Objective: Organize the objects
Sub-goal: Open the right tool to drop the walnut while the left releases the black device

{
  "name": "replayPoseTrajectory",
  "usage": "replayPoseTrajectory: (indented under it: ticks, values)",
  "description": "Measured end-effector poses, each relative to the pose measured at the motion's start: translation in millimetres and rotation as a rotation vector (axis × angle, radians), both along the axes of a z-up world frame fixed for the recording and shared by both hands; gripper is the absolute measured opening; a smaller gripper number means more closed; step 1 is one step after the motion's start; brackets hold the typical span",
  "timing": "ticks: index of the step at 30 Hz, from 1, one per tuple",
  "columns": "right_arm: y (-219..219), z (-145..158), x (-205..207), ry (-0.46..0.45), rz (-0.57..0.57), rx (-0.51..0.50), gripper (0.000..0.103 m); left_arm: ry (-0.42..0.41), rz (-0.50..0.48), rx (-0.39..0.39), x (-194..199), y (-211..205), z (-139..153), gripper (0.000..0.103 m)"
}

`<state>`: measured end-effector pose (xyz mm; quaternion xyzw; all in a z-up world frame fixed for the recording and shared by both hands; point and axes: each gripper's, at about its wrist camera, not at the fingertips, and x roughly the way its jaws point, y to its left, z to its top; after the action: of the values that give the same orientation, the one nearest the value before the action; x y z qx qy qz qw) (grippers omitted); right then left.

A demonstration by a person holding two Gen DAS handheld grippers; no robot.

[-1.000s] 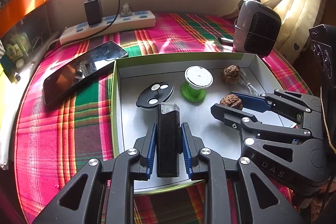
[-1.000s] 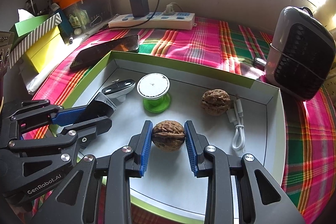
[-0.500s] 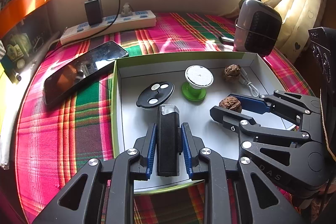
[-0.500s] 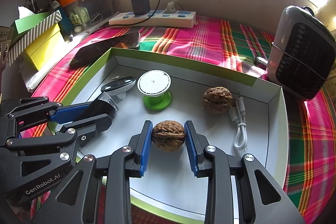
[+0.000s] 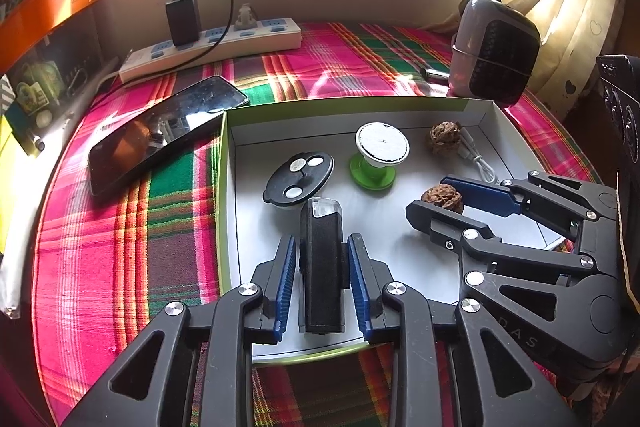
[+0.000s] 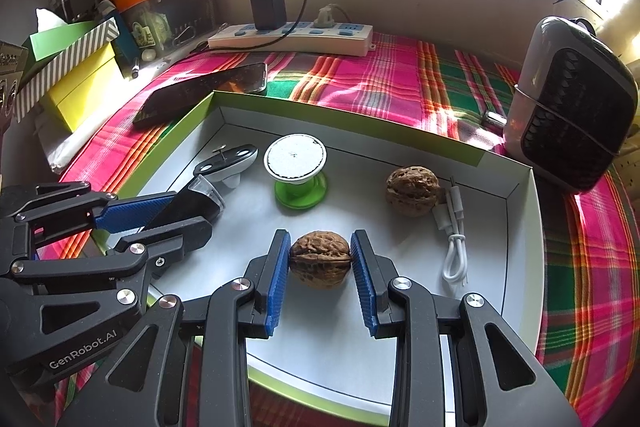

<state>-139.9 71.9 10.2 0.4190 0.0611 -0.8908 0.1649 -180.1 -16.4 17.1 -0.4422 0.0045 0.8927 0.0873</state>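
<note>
Left hand-held gripper [image 5: 322, 281]: jaws have just been opening. The black rectangular device [image 5: 322, 269] lies between the blue pads [image 5: 285, 283], a thin gap visible on each side; pads no longer press it. The device rests on the floor of the shallow green-edged box [image 5: 224, 211], its clear end pointing away from the gripper.

Right hand-held gripper [image 6: 320, 267]: jaws have also just been opening. The near walnut [image 6: 320, 259] sits between the pads [image 6: 278, 277] on the box floor [image 6: 360, 355]. Whether the pads still touch its shell I cannot tell from this view.

Ahead of the left gripper: a black round disc [image 5: 298, 179] with three pale spots. Ahead and to the right of it, a green-based stand with a white round top [image 5: 380, 155].

Ahead and right of the right gripper: a second walnut [image 6: 412, 191], touching a coiled white cable [image 6: 454, 235].

Outside the box, ahead-left of both grippers, a dark phone [image 5: 160, 131] lies on the plaid-covered desk [image 5: 100, 247].
</note>
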Motion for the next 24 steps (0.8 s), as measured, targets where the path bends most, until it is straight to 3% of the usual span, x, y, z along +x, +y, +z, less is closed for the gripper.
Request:
replayPoseTrajectory:
  ticks: [3, 24]
  values:
    - [1.6, 2.9, 1.9, 0.009, -0.004, -0.003, 0.044, 0.001, 0.005, 0.002, 2.4, -0.4, 0.2, 0.026]
    - [9.9, 18.1, 28.3, 0.049, -0.039, -0.015, 0.046, 0.053, 0.057, 0.024, 35.5, -11.7, 19.5, 0.029]
